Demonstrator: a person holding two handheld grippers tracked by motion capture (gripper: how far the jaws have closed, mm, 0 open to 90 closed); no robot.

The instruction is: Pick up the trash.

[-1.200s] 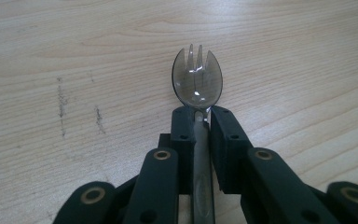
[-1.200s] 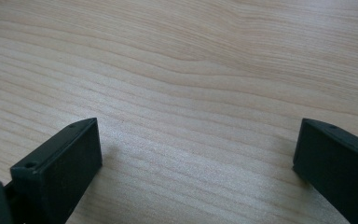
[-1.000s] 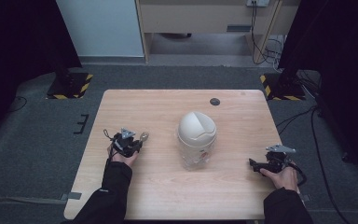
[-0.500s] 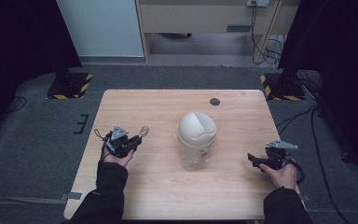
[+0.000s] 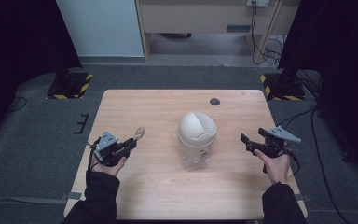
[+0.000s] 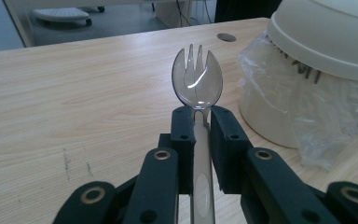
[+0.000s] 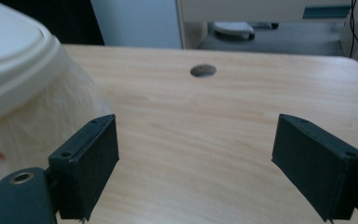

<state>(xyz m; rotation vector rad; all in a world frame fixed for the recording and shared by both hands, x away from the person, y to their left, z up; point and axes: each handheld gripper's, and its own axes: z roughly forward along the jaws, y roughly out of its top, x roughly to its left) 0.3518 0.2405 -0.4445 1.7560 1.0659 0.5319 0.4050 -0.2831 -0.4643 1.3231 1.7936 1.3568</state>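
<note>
A small cream bin with a domed swing lid [image 5: 196, 129] and a clear plastic liner stands at the middle of the wooden table [image 5: 158, 107]. My left gripper [image 5: 129, 143] is to its left, shut on a clear plastic spork [image 5: 140, 134]. In the left gripper view the spork [image 6: 197, 79] sticks up between the jaws, tines pointing away, with the bin [image 6: 317, 56] close on the right. My right gripper [image 5: 245, 141] hovers right of the bin, open and empty. The right gripper view has the jaws wide apart, the bin [image 7: 14, 70] at left.
A round cable hole [image 5: 215, 101] lies in the table near its far edge. Grey floor surrounds the table, with yellow-black striped stands [image 5: 70, 86] at the far corners and cables [image 5: 307, 116] at the right.
My left gripper has pulled back toward the near left with the spork. My right gripper has drifted slightly toward the bin and stays open.
</note>
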